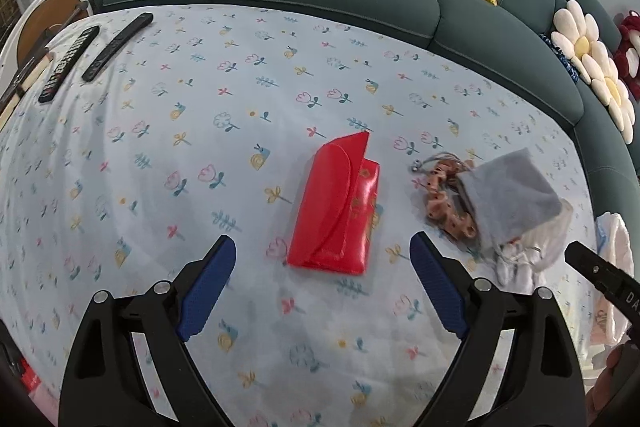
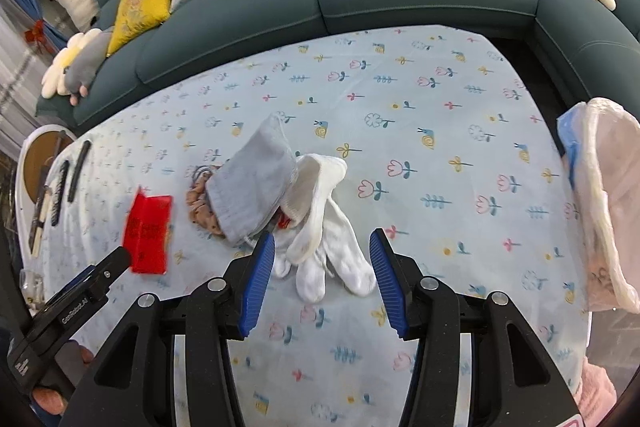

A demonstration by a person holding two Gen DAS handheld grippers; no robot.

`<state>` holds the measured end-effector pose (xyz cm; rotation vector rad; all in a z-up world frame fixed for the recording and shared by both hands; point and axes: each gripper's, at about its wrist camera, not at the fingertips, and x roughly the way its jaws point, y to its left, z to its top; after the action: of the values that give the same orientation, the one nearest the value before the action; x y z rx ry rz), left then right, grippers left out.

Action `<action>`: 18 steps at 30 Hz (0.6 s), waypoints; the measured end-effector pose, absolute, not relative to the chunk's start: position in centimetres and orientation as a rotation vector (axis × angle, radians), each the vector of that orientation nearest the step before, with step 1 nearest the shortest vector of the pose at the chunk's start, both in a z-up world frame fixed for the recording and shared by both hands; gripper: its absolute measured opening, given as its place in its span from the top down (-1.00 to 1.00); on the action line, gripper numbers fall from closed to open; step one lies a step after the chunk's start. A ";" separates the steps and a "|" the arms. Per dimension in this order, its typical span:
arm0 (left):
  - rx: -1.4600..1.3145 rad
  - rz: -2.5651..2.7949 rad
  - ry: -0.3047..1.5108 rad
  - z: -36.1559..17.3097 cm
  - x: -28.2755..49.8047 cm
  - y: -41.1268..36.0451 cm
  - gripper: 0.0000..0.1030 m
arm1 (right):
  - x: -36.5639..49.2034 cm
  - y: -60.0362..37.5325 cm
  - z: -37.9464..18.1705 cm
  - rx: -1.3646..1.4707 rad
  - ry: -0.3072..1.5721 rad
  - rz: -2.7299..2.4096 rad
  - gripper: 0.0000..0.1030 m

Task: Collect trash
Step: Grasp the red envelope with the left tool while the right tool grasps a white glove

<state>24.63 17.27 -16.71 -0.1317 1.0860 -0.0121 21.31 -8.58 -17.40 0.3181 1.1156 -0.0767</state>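
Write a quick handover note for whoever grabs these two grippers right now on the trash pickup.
Left gripper: open, empty, lined up just short of the red envelope.
Right gripper: open, empty, fingers on either side of the white socks.
On the floral tablecloth: the grey pouch lies partly over the socks; the brown scrunchie sits between pouch and envelope. Two remotes lie at the far left edge.
White bag stands open at the table's right edge.
Done: nothing gripped.
Left: every item still to collect.

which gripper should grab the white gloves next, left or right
Right. The right gripper is open with the white gloves between its jaws; the left gripper, also open, faces the red envelope.
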 end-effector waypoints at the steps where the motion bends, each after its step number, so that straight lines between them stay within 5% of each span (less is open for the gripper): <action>1: -0.130 -0.016 1.087 -16.9 24.9 17.3 -0.61 | 21.7 -8.6 -17.8 0.324 1.121 -0.082 0.06; 6: -0.141 -0.040 1.102 -18.0 26.0 17.6 -0.20 | 23.1 -8.4 -19.6 0.313 1.148 -0.100 0.05; 9: -0.164 -0.054 1.112 -18.6 26.2 18.0 0.29 | 23.3 -8.3 -20.4 0.319 1.163 -0.099 0.06; 11: -0.173 -0.063 1.119 -18.8 26.0 18.2 0.69 | 23.0 -8.2 -20.8 0.322 1.167 -0.097 0.24; 13: -0.170 -0.060 1.117 -18.9 25.6 18.3 0.88 | 22.8 -8.0 -21.0 0.325 1.176 -0.089 0.50; 16: -0.179 -0.056 1.114 -18.9 25.0 18.6 0.98 | 22.2 -7.7 -21.2 0.319 1.183 -0.072 0.84; 18: -0.183 -0.052 1.111 -18.6 24.5 18.7 0.98 | 21.7 -7.6 -20.9 0.318 1.179 -0.061 0.87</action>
<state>24.48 18.69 -18.58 -0.1829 1.1105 -0.0523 21.70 -7.57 -20.95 0.3175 1.1785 -0.0606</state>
